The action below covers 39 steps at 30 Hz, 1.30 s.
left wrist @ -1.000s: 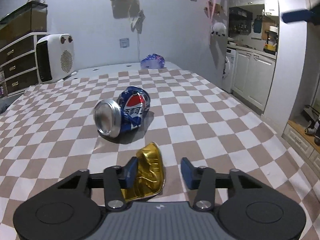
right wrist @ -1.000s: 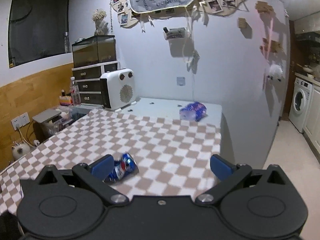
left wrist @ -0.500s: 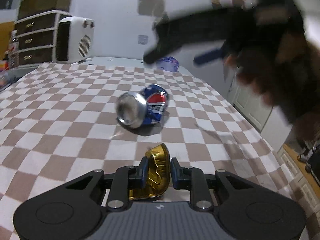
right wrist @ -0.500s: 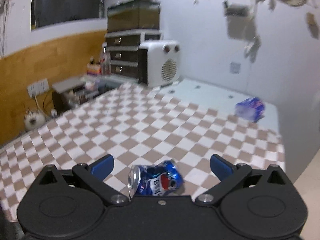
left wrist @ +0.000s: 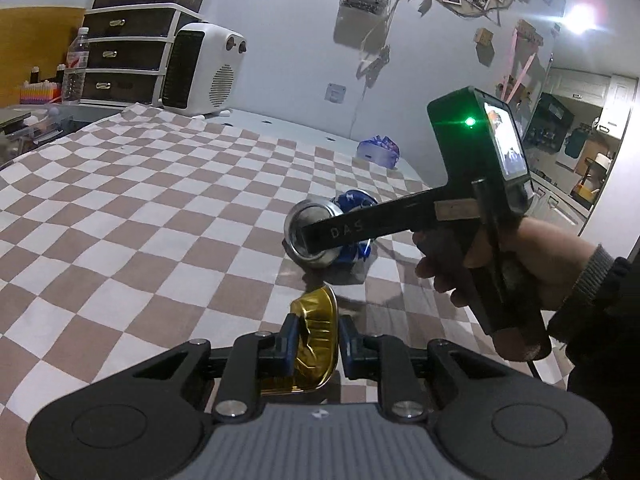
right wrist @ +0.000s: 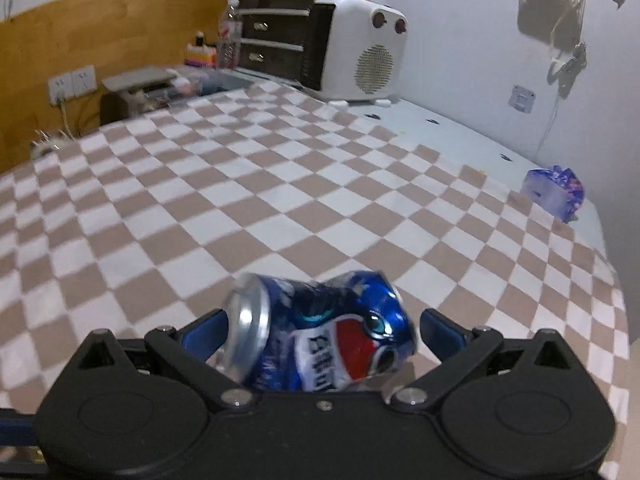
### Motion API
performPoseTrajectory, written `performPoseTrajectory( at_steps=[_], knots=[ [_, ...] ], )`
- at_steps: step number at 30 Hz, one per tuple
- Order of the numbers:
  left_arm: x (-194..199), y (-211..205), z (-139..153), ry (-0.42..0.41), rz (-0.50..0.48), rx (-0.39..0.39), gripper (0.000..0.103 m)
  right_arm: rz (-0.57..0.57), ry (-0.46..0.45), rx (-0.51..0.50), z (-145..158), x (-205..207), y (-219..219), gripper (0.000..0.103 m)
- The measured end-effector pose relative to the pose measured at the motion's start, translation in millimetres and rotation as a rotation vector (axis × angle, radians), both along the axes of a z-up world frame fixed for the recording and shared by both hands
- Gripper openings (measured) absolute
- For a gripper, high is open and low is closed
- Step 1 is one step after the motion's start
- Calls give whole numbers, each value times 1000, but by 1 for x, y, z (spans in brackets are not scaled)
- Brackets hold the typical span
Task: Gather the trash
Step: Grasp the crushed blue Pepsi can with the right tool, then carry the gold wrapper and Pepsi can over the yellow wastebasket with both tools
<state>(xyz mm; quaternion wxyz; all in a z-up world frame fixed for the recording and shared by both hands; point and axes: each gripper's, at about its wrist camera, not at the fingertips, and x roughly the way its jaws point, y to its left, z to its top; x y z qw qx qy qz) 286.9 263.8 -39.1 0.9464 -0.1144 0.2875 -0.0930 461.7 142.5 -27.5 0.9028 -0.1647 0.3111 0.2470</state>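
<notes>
A crumpled gold foil piece (left wrist: 316,328) lies on the checkered cloth, and my left gripper (left wrist: 316,342) is shut on it, both blue pads pressing its sides. Just beyond lies a crushed blue Pepsi can (left wrist: 352,203) on its side. A hand (left wrist: 480,268) brings my right gripper in from the right, one black finger (left wrist: 360,228) crossing the can's silver end. In the right wrist view the Pepsi can (right wrist: 320,336) sits between the wide-open jaws of my right gripper (right wrist: 324,332), with the pads clear of it on both sides.
A crumpled blue-purple wrapper (right wrist: 554,192) lies near the far right corner of the table. A white heater (right wrist: 356,48), dark drawers (right wrist: 276,20) and a water bottle (right wrist: 228,36) stand at the back. The checkered cloth (right wrist: 280,184) ends at the table's right edge.
My left jaws closed on the gold foil piece. The right gripper swung down and in over the Pepsi can, entering the left wrist view.
</notes>
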Motion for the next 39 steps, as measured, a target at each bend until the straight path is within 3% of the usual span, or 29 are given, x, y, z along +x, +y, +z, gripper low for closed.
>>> performPoseTrajectory(
  at_steps=[6, 13, 25, 33, 39],
  knots=[
    [-2, 5, 1, -5, 22, -10, 22, -8, 29, 51, 0, 6, -10, 95],
    [-8, 6, 6, -31, 41, -17, 21, -49, 35, 15, 5, -15, -16, 92],
    [-24, -2, 23, -41, 30, -13, 21, -142, 36, 59, 15, -90, -65, 90],
    [-49, -16, 36, -88, 33, -14, 21, -195, 14, 97, 27, -140, -94, 90],
    [-73, -32, 36, -76, 30, -2, 21, -204, -12, 129, 37, -181, -112, 90]
  ],
)
